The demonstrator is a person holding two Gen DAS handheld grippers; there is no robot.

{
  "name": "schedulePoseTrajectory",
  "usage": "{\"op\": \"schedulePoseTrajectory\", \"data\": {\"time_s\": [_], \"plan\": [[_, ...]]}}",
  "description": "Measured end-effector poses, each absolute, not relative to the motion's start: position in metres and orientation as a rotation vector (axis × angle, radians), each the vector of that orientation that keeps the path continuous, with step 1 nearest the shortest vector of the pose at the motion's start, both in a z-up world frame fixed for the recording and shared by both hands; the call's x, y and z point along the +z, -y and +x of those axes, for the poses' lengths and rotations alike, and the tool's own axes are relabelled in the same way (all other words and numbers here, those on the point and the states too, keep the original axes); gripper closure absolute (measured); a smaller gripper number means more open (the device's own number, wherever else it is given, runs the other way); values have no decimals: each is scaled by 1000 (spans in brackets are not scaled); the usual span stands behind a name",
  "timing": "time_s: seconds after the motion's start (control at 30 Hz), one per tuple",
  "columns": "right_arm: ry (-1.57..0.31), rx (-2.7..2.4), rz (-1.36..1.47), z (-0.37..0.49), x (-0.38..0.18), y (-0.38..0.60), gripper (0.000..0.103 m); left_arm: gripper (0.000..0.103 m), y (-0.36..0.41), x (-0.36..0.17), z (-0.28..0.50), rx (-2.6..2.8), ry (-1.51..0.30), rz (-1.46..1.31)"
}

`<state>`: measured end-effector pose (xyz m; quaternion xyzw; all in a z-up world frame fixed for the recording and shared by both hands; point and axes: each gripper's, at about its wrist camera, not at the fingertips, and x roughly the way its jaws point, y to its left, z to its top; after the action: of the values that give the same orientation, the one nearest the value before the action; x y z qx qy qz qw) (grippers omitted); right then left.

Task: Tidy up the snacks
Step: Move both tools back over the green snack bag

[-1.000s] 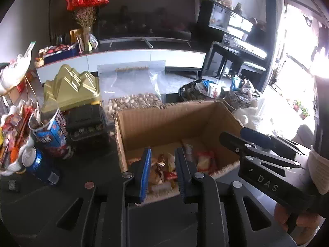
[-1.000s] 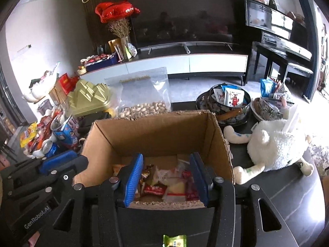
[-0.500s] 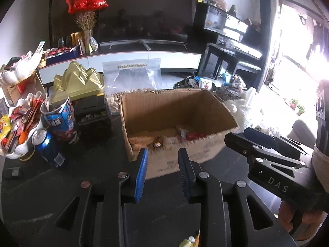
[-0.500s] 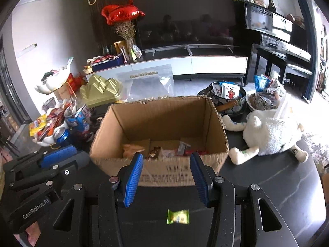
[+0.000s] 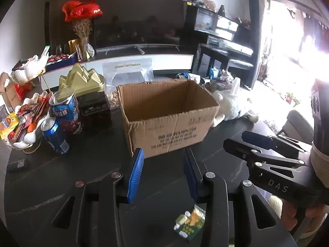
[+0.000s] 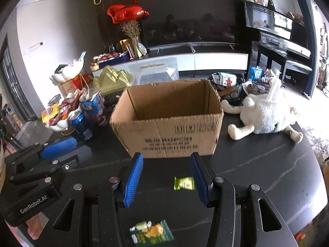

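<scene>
- Both grippers have drawn back from the cardboard box (image 6: pixel 168 121), which a second ago filled the near view with its snacks showing; now only its printed front wall and bare inner walls are seen.
- Left gripper (image 5: pixel 162 175) has just been opening its jaws; nothing is between the blue pads.
- Right gripper (image 6: pixel 167 178) stands open and holds nothing; a small yellow-green candy (image 6: pixel 184 183) lies on the black table (image 6: pixel 267 164) below, just beside the right pad.
- A dark green snack packet (image 6: pixel 152 234) with orange and pale pictures lies flat on the table, nearer than the candy.
- Left of the box stand a blue can (image 5: pixel 54 135) and a snack tube (image 5: pixel 65 107); right of it lies a white plush toy (image 6: pixel 265 115).
</scene>
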<state>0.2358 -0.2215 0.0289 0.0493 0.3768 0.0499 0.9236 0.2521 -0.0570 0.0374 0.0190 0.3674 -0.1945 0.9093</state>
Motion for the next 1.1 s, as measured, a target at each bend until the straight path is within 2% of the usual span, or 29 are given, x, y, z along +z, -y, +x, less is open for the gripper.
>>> {"op": "schedulePoseTrajectory", "data": {"time_s": [0.67, 1.1], "plan": [[-881, 113, 112, 180, -34, 225, 54, 64, 73, -11, 198, -478, -817, 136], [-991, 105, 147, 168, -86, 229, 54, 64, 83, -65, 193, -522, -950, 122]]}}
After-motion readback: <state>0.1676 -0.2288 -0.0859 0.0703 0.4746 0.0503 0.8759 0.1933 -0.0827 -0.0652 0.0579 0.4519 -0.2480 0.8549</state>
